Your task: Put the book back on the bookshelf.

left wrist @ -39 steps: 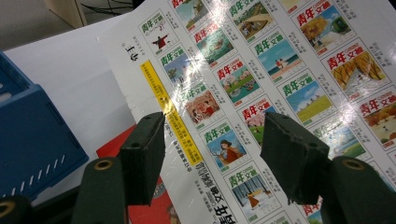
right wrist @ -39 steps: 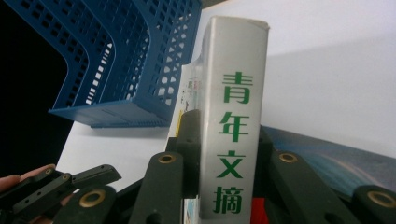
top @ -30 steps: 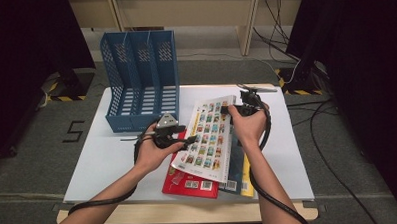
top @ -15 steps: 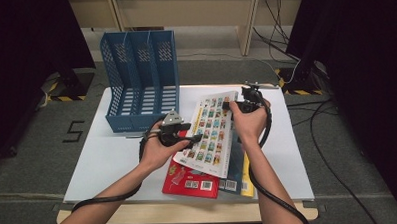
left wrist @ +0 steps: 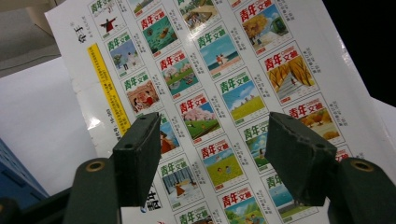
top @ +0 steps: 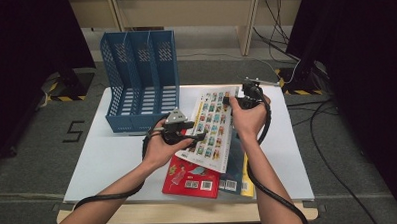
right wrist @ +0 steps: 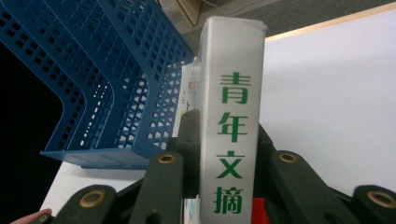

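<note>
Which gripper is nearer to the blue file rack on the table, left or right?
Left. The left gripper sits just in front of the blue file rack; the right gripper, clamped on the white book, is farther to its right.

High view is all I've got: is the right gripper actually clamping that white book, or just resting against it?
Observer: Clamping. In the right gripper view the right gripper has a jaw on each side of the white book, at its spine.
Operator: And the left gripper?
Observer: The left gripper is open, with nothing between its jaws; the book's picture-grid cover lies beyond them.
</note>
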A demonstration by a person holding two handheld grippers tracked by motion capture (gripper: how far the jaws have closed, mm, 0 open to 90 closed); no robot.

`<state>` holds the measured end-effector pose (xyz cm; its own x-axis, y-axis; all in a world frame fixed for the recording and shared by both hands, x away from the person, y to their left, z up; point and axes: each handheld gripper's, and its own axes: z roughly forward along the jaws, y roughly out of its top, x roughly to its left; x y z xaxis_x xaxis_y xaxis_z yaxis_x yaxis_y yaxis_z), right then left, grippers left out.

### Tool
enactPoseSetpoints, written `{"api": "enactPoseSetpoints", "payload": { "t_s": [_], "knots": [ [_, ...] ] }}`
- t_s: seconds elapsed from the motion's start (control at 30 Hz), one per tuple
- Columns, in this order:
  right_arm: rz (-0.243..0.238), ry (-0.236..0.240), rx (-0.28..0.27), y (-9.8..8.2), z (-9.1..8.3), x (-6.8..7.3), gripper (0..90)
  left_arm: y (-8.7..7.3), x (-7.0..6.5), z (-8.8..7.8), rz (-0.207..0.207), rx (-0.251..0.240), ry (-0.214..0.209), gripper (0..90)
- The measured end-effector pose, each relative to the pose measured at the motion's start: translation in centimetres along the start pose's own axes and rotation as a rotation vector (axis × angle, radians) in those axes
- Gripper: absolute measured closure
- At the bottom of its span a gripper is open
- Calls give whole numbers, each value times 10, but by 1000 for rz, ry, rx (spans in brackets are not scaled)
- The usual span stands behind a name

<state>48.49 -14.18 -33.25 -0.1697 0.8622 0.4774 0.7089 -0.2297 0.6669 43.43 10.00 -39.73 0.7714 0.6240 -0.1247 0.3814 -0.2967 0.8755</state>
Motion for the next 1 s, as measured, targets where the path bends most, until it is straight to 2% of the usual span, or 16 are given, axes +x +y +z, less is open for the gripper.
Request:
{"api": "enactPoseSetpoints", "payload": {
  "t_s": [0.1, 0.2, 0.67, 0.8, 1.0],
  "knots": [
    [-12, -5, -8, 2, 1, 0, 742, 3, -3, 1, 4, -1, -11, 350],
    [-1, -6, -5, 3, 2, 2, 742, 7, -7, 2, 11, -10, -25, 347],
    [-8, -12, -19, 7, 5, 4, 742, 20, -31, 8, 42, -28, -94, 333],
    [-7, -14, -19, 8, 5, 5, 742, 25, -37, 11, 60, -27, -100, 331],
    [-9, -14, -26, 8, 4, 6, 742, 28, -44, 18, 62, -20, -111, 327]
  ]
}}
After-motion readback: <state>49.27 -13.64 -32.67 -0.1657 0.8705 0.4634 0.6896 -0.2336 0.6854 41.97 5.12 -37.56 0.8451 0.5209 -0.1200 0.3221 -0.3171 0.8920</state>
